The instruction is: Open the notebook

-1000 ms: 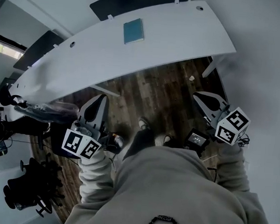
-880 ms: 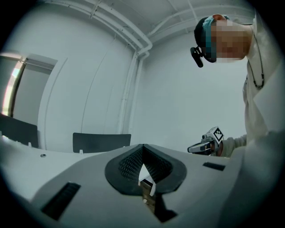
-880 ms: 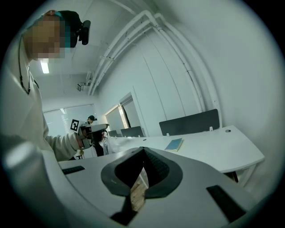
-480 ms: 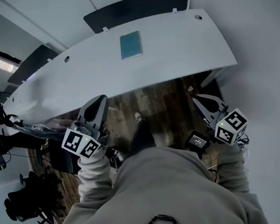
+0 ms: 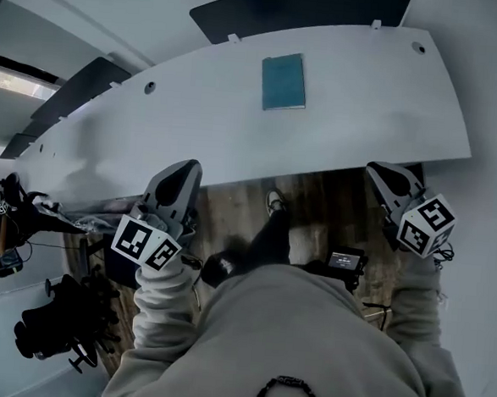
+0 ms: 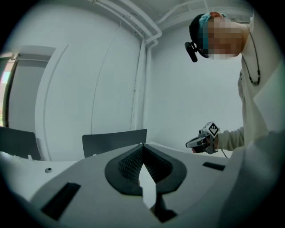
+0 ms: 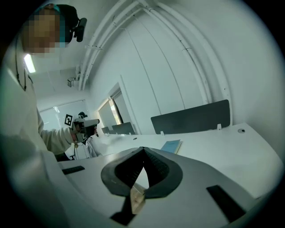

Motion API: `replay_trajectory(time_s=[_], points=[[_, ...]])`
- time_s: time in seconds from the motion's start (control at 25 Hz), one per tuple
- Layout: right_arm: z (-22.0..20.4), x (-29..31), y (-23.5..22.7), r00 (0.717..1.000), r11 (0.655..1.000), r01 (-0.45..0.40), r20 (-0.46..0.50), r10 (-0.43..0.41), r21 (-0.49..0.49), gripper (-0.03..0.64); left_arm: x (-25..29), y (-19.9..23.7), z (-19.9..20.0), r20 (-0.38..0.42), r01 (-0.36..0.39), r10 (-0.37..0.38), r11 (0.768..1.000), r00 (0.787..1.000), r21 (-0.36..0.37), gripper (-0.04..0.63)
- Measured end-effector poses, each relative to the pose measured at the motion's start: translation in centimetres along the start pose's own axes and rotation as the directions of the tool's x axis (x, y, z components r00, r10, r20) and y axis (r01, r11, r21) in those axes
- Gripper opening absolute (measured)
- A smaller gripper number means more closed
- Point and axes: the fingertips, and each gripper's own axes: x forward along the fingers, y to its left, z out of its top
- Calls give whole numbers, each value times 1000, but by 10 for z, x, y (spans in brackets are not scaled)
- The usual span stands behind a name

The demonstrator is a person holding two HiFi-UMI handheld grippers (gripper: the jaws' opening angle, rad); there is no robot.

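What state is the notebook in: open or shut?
Shut. The notebook lies flat on the table, teal cover facing up, no pages showing.

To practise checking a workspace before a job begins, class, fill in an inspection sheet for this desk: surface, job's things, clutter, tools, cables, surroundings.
Surface: white curved desk, holding one item only.
Job's things: teal notebook, closed, lying flat toward the desk's far edge.
Clutter: nothing seen on the desk.
Tools: left tool and right tool both shut and empty, near the desk's front edge, well apart from the notebook.
Cables: a thin lead seems to run by the black device at the person's waist.
Surroundings: wooden floor; dark divider panel behind the desk; black chair at left.
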Motion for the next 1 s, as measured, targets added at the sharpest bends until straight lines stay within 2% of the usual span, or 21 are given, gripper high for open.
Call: replay_trajectory(time_s=[0.12, 0.36, 0.48, 0.6, 0.76, 1.0], points=[[10, 30, 3, 1000, 999, -5, 3, 5, 35, 21, 20, 22, 1, -9, 34, -34, 999, 999, -3, -2], [28, 66, -13, 999, 999, 37, -38, -36, 39, 21, 57, 63, 5, -14, 85, -85, 996, 996, -19, -2], [55, 83, -26, 998, 996, 67, -24, -66, 57, 21, 72, 86, 17, -37, 102, -101, 995, 994, 14, -2], [71, 108, -31, 998, 997, 63, -8, -63, 54, 21, 79, 117, 25, -53, 102, -100, 994, 994, 45, -2], [77, 139, -36, 996, 995, 85, -12, -85, 58, 21, 88, 155, 26, -12, 88, -88, 996, 996, 5, -2], [97, 159, -43, 991, 992, 124, -56, -124, 9, 21, 119, 171, 15, 13, 146, -145, 989, 989, -40, -2]])
